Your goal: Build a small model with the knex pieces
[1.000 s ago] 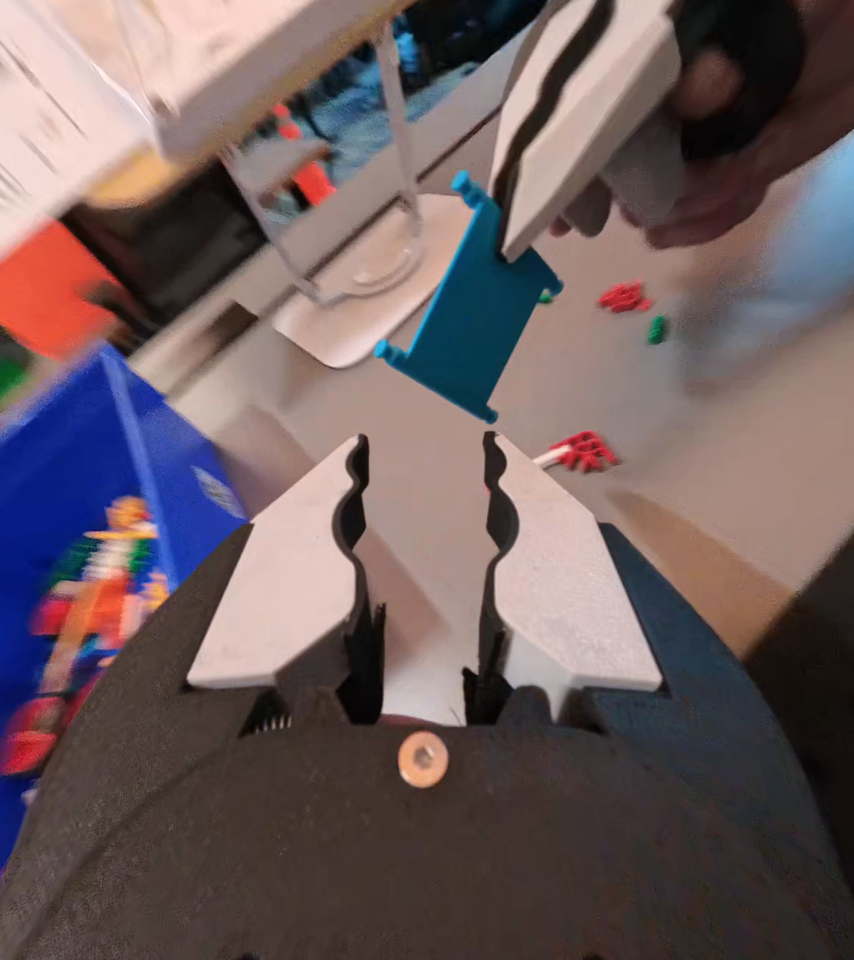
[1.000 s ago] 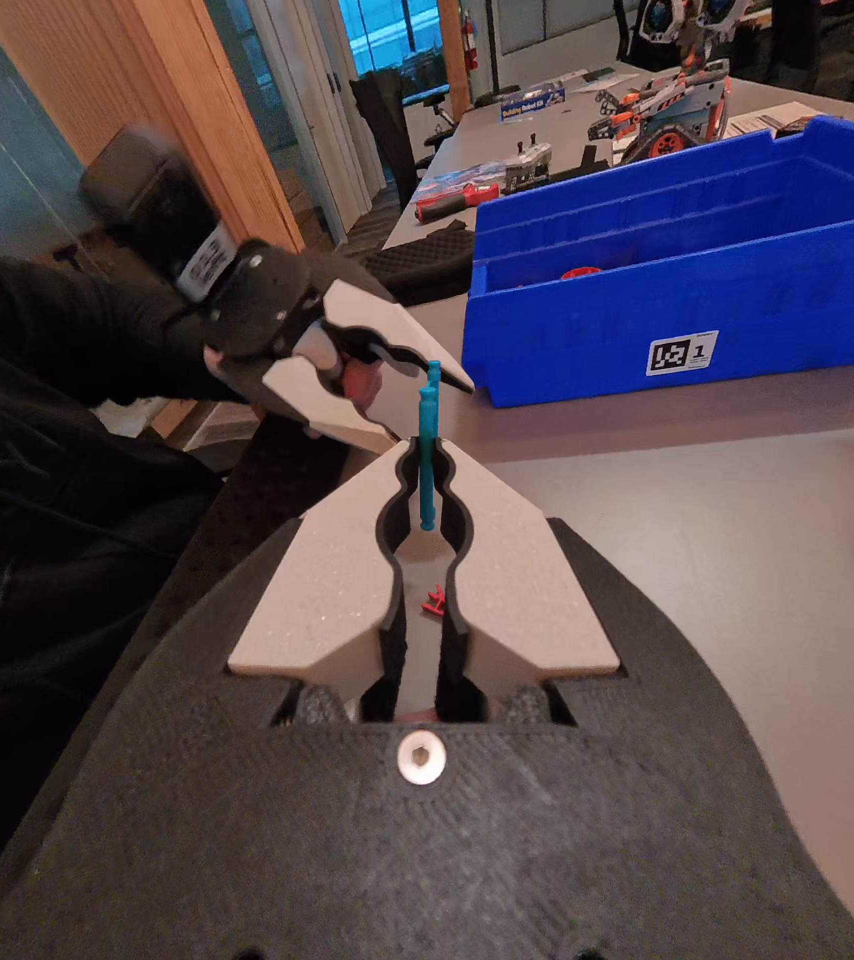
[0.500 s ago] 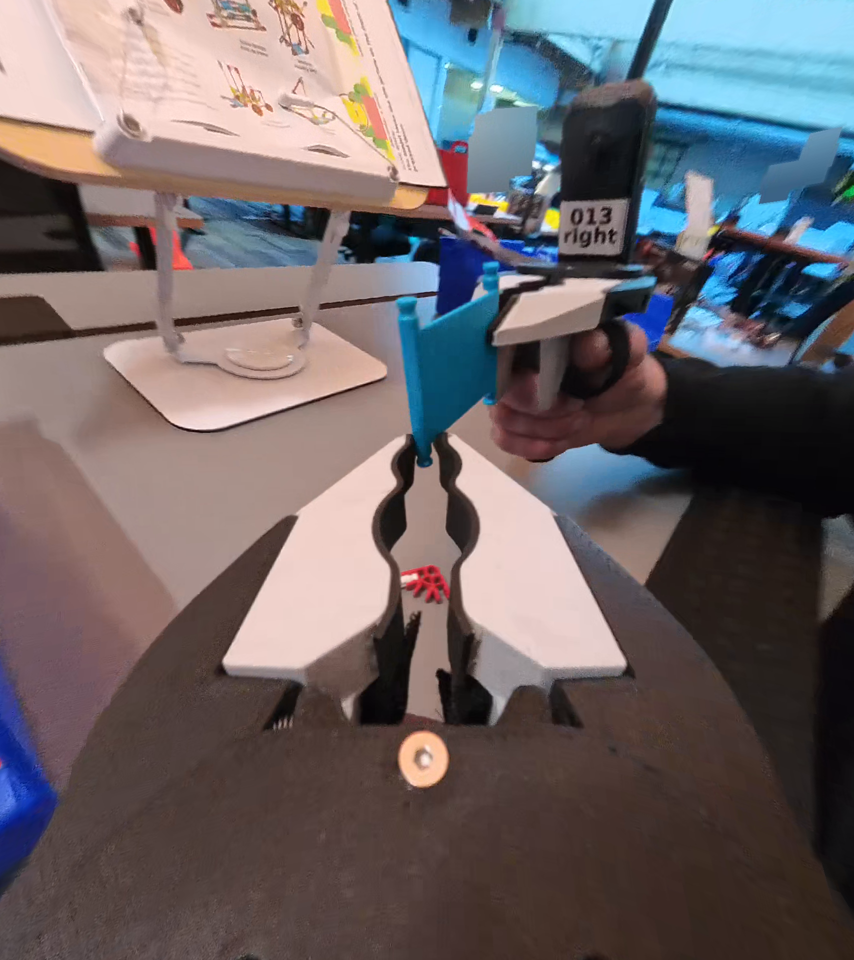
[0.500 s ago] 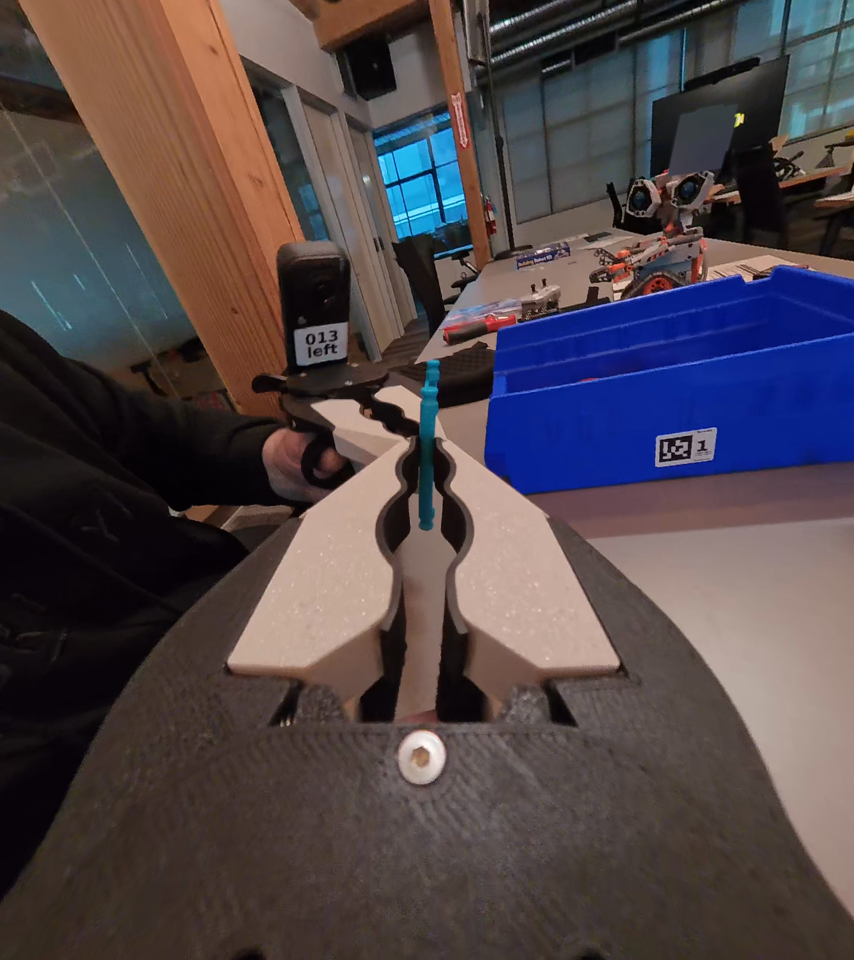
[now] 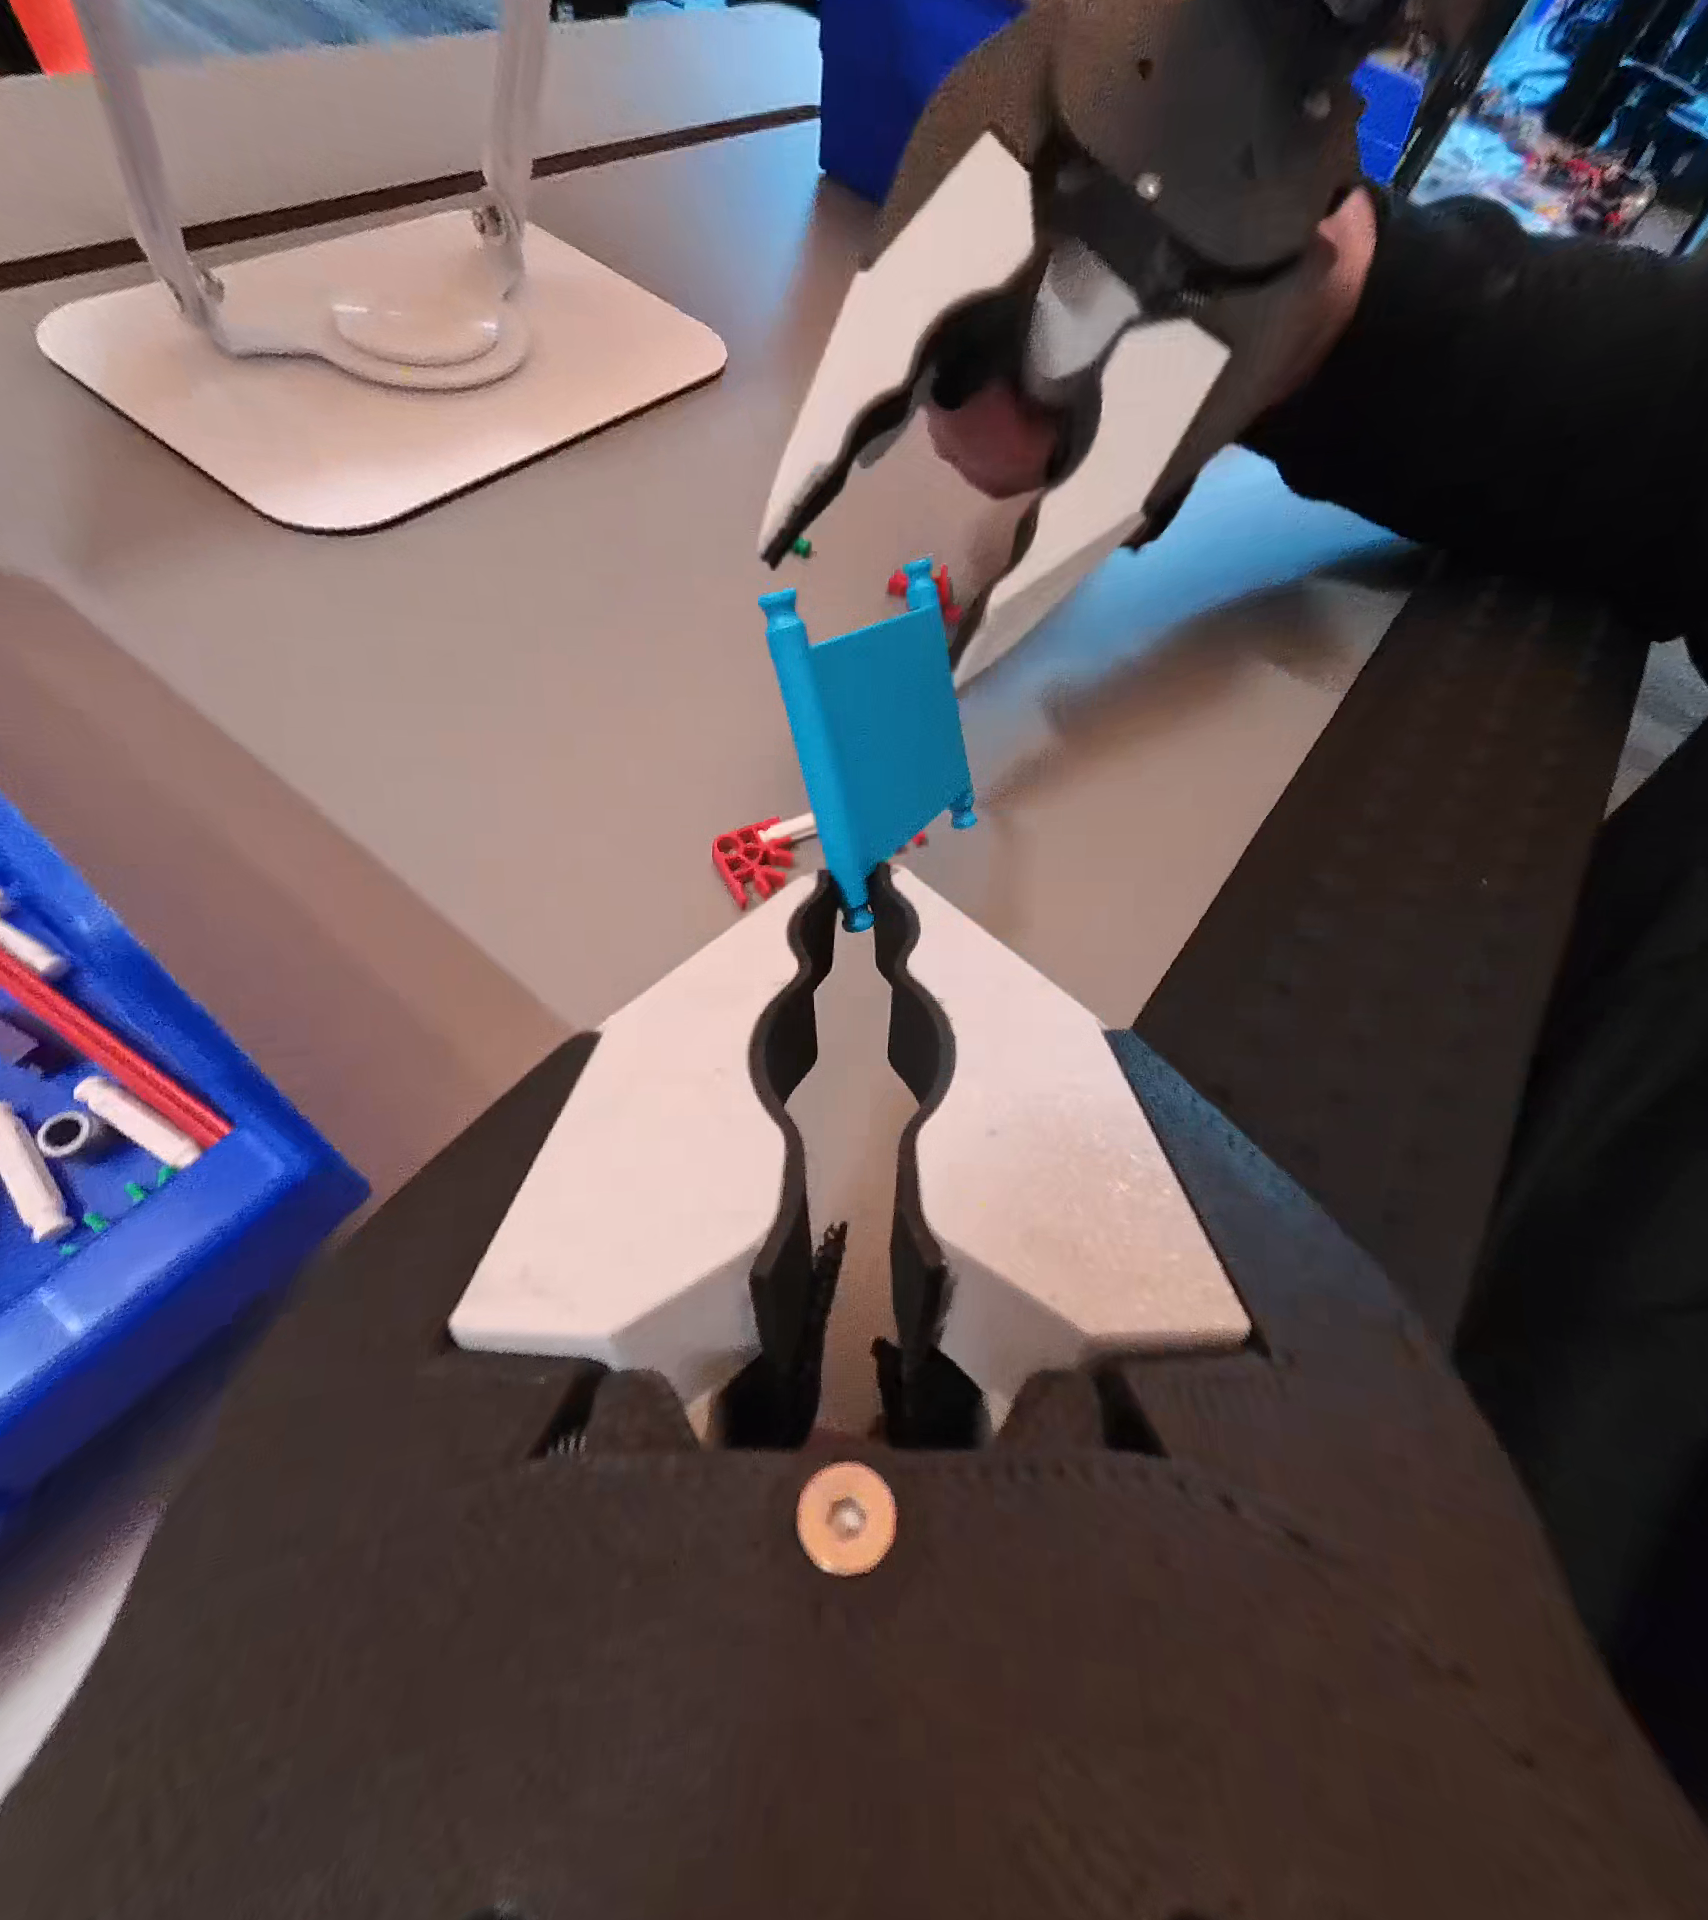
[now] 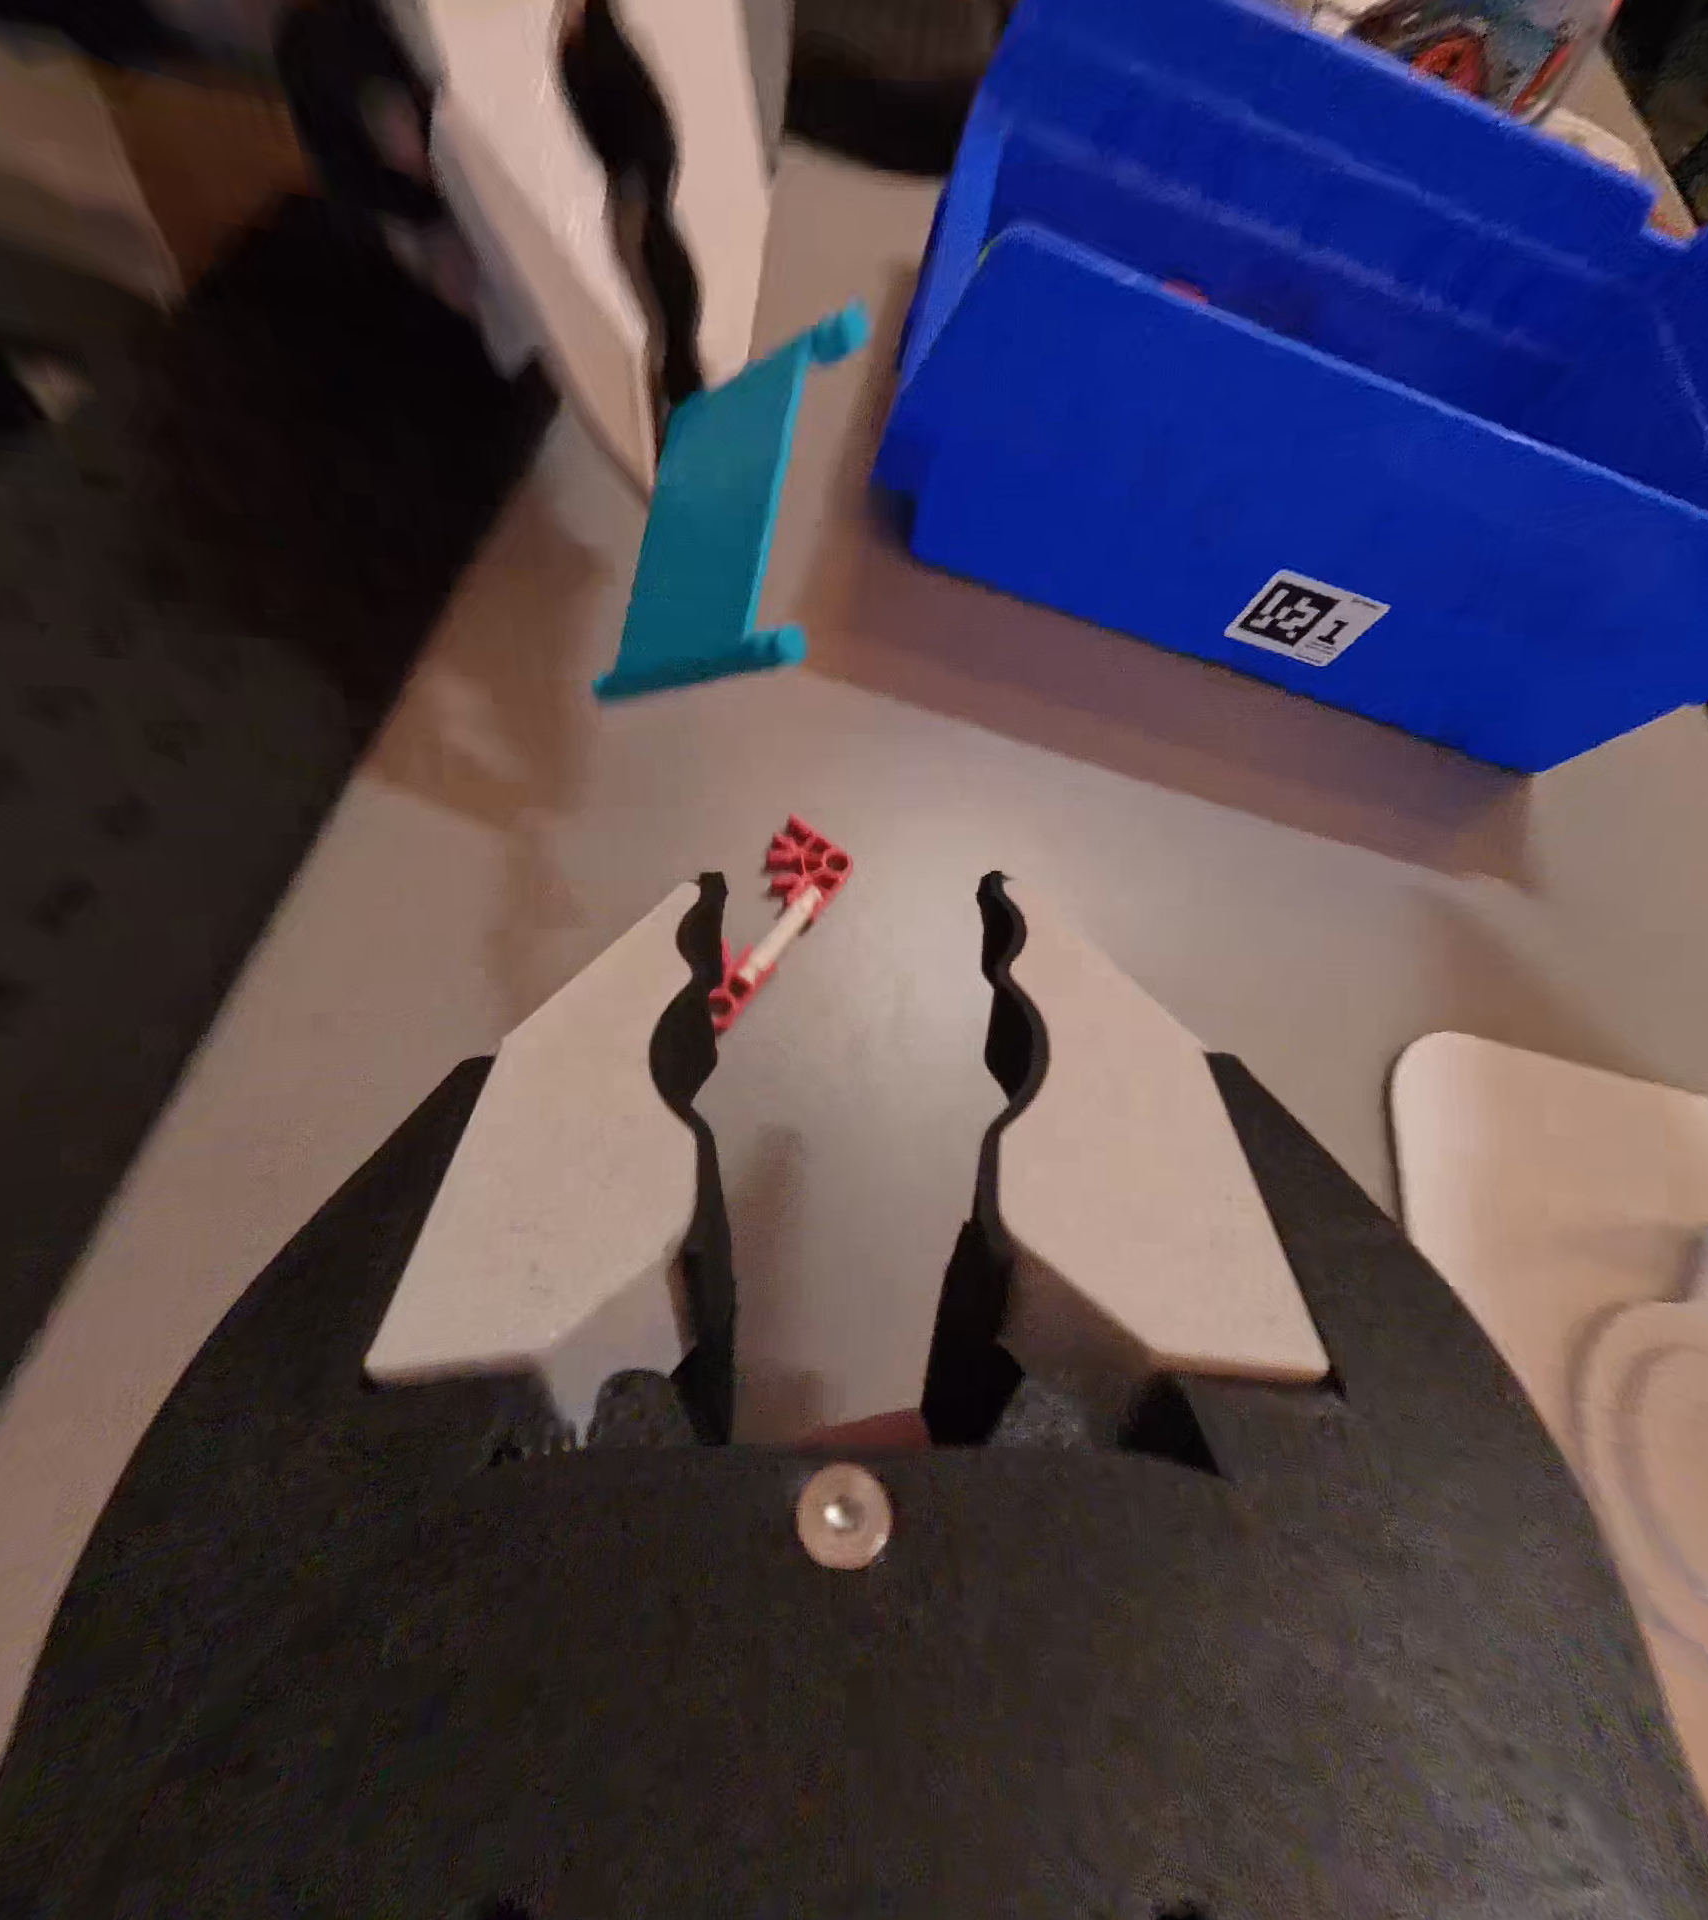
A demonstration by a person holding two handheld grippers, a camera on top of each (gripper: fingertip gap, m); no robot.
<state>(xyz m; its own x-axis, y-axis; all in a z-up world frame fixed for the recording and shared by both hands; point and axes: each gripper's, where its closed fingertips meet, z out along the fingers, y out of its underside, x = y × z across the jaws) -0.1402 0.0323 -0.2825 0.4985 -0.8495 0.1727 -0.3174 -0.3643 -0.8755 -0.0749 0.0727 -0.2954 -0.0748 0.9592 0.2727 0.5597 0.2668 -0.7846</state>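
we've got the left gripper [image 5: 855, 902] pinching one corner peg of the teal panel [image 5: 876, 748], long axis upright, while the right gripper [image 6: 848, 883] hangs spread apart, holding nothing, over the bench [image 6: 1193, 935].

Panel [image 5: 871, 748] in left claw [image 5: 856, 896] tips; right claw [image 6: 848, 894] above connector [image 6: 788, 914]; bin [image 6: 1349, 540] behind.

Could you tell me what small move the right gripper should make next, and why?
Probably draw it clear. The right gripper is open, and the teal panel is pinched by one corner peg at the left gripper tips, above the red connector piece.
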